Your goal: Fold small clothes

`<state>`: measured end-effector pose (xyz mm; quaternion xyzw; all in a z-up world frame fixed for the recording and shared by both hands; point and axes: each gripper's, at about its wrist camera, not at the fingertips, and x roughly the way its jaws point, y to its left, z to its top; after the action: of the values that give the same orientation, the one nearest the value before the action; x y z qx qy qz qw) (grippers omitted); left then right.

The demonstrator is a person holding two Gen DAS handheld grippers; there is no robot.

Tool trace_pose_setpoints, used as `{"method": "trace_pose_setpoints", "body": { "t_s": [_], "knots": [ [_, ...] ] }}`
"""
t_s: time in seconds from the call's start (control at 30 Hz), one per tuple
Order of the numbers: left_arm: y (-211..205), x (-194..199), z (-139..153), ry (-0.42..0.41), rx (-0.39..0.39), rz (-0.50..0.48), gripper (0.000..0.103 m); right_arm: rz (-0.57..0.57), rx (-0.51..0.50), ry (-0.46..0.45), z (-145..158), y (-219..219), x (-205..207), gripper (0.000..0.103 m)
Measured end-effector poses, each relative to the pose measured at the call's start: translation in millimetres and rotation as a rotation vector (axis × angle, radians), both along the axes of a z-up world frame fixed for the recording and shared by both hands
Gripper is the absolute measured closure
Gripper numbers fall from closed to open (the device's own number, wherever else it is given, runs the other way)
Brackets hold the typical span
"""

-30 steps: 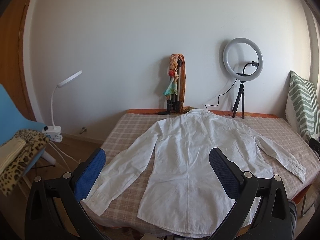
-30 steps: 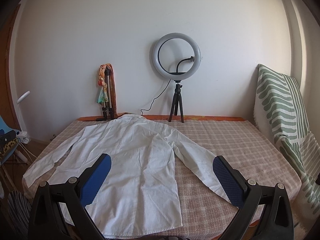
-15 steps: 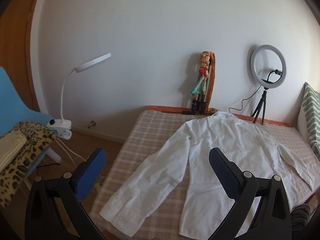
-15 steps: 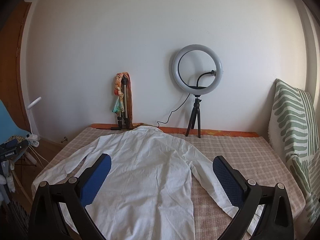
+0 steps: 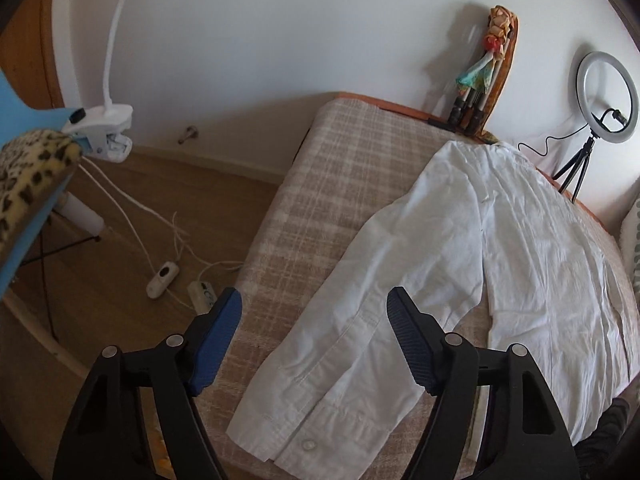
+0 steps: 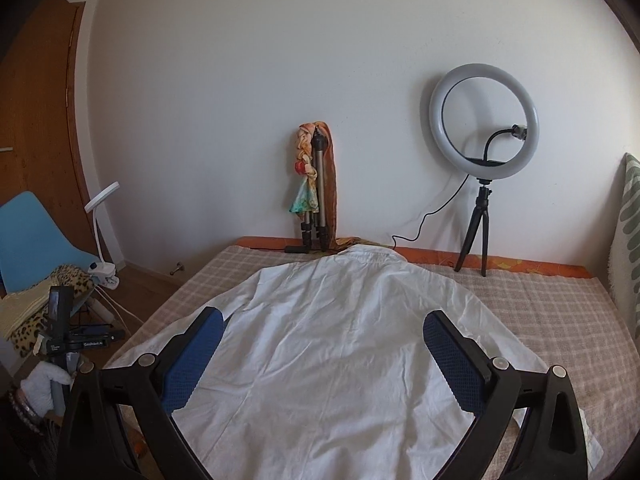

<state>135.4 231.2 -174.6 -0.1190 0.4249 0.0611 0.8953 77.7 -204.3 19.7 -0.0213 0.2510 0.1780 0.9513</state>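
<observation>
Where the left gripper [image 5: 314, 312] points steeply down at the near left edge of the bed [image 5: 332, 184], blue-padded fingers [image 5: 216, 336] spread but closing, nothing pinched. Between and just beyond them, the cuff end of a sleeve [image 5: 336, 364] of a white shirt [image 5: 532, 264], lying flat on the checked bed cover; whether the pads touch cloth or hover above it, cannot tell. Sleeve running away up to the right towards the shoulder, shirt body alongside on the right, its lower hem cut off by the frame edge. Left of the bed, wooden floor with white cables and a switch [image 5: 162, 280], a clip-on lamp [image 5: 108, 128] fixed to a blue chair [image 5: 24, 216], its head out of frame, a leopard-print cloth [image 5: 28, 176] on the seat.

From the right wrist view, right gripper [image 6: 322, 336] with fingers [image 6: 456, 360] spread wide and empty, held over the middle of the shirt [image 6: 340, 344], back side up, collar at the far end. Both sleeve ends hidden behind the gripper's black arms. At far left, low down, part of the other gripper's camera and a person's hand [image 6: 44, 384], dark and hard to make out. Farther off, against the white wall, a folded tripod with a doll [image 6: 310, 184] tied to it, and a ring light [image 6: 484, 120] on a small tripod. Striped cushion [image 6: 630, 240] at the right edge, mostly cut off.
</observation>
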Motion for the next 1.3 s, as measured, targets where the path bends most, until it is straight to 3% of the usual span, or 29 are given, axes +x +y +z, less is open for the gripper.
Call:
{"method": "trace_pose_setpoints", "body": {
  "t_s": [0.2,0.3,0.4,0.53,0.77,0.97,1.07,1.2,1.3],
  "knots": [
    [9.6,11.6,-31.0,0.068,-0.094,-0.011,0.038,0.046,0.02,0.119,-23.1,15.5,34.6,0.007],
    [8.9,14.0,-37.9,0.087,-0.084,-0.026,0.039,0.072,0.051,0.185,-34.4,19.3,50.6,0.012],
    [6.0,14.3,-41.0,0.086,-0.055,-0.038,0.054,0.071,0.056,0.22,-47.2,25.1,64.0,0.014],
    [1.9,15.3,-39.7,0.062,-0.116,-0.115,0.096,0.061,0.054,0.262,-64.0,30.0,76.6,0.017],
    [10.2,13.6,-28.5,-0.017,-0.265,-0.11,0.101,0.072,0.029,0.314,-81.0,36.6,87.9,0.025],
    [-28.8,9.7,4.2,-0.12,-0.286,-0.201,0.102,0.125,0.033,0.369,-89.1,38.5,96.3,0.03],
    [-60.8,6.4,21.6,-0.165,-0.309,-0.285,0.102,0.13,0.054,0.4,-90.4,36.9,103.7,0.033],
    [-121.9,0.7,46.0,-0.226,-0.257,-0.457,0.102,0.162,0.106,0.447,-92.3,36.3,116.4,0.041],
    [-159.6,-4.5,48.8,-0.217,-0.231,-0.575,0.102,0.177,0.156,0.492,-98.4,36.6,130.8,0.045]
  ]
}}
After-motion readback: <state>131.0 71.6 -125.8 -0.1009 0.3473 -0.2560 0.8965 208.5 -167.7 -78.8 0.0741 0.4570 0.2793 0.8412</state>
